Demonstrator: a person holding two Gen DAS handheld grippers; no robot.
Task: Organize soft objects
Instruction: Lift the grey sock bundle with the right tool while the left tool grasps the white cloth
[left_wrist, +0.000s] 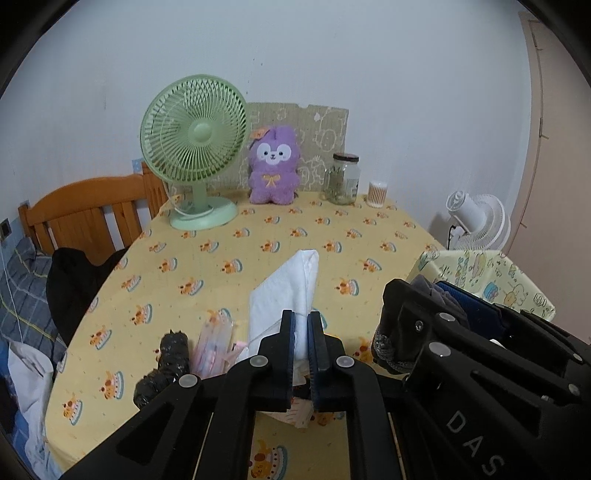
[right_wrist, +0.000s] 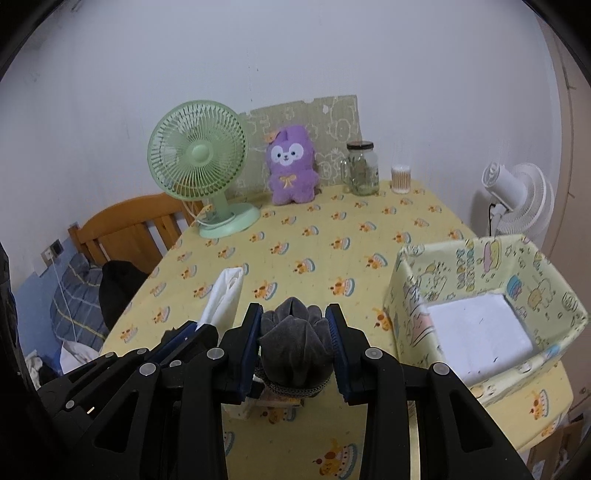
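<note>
My left gripper (left_wrist: 301, 334) is shut on a folded white cloth (left_wrist: 288, 291) and holds it above the yellow tablecloth (left_wrist: 229, 258); the cloth also shows in the right wrist view (right_wrist: 223, 299). My right gripper (right_wrist: 293, 330) is shut on a bunched grey soft cloth (right_wrist: 291, 339), just left of a patterned fabric storage box (right_wrist: 406, 295) with a white bottom. In the left wrist view the right gripper (left_wrist: 424, 332) sits beside the box (left_wrist: 491, 277). A purple plush toy (left_wrist: 273, 170) sits upright at the table's back, also in the right wrist view (right_wrist: 291, 170).
A green desk fan (left_wrist: 194, 147) stands back left; a glass jar (left_wrist: 345, 177) and a cotton swab tub (left_wrist: 376, 194) stand back right. A black bundle (left_wrist: 166, 365) and a pink packet (left_wrist: 214, 343) lie near my left gripper. A wooden bed frame (left_wrist: 85, 214) is left, a white fan (left_wrist: 476, 221) right.
</note>
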